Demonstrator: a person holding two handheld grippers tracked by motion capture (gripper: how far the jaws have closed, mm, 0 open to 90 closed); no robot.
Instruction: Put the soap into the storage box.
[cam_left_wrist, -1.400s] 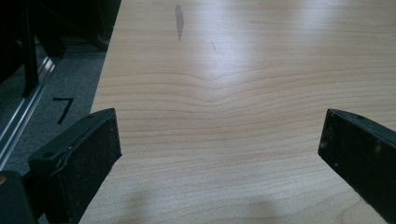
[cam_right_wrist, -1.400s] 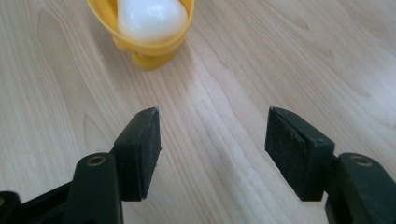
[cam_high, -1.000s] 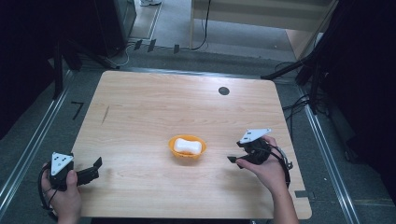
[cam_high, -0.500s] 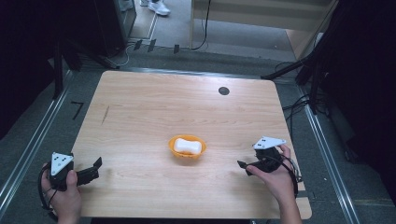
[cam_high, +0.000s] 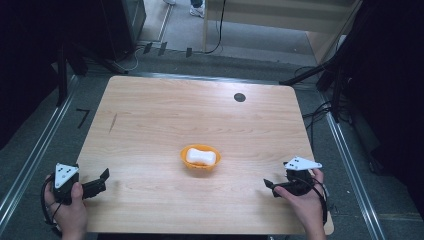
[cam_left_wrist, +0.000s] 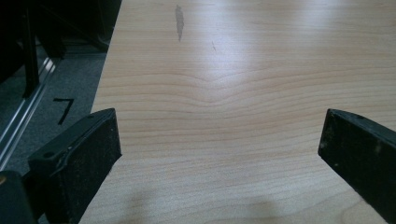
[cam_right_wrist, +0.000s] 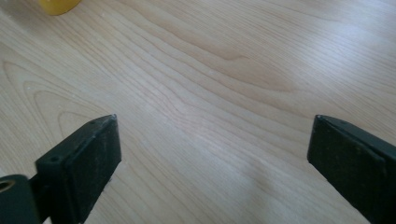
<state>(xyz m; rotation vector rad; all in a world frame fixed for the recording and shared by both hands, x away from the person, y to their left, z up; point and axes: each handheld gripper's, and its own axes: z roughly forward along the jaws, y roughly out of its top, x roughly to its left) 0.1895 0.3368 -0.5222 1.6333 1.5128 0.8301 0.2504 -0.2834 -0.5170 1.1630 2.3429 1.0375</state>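
Sitting mid-worktop (cam_high: 150, 120): orange bowl (cam_high: 200, 157) holding white block (cam_high: 201, 156). Left gripper (cam_high: 102, 181) near-left, right gripper (cam_high: 268, 185) near-right, both resting with fingers spread wide, gripping nothing.

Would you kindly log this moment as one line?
left gripper: open, empty | right gripper: open, empty | white soap in orange dish, mid-table, untouched

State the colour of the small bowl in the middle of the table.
Orange; the bowl holds a white piece. Best seen in the high view.
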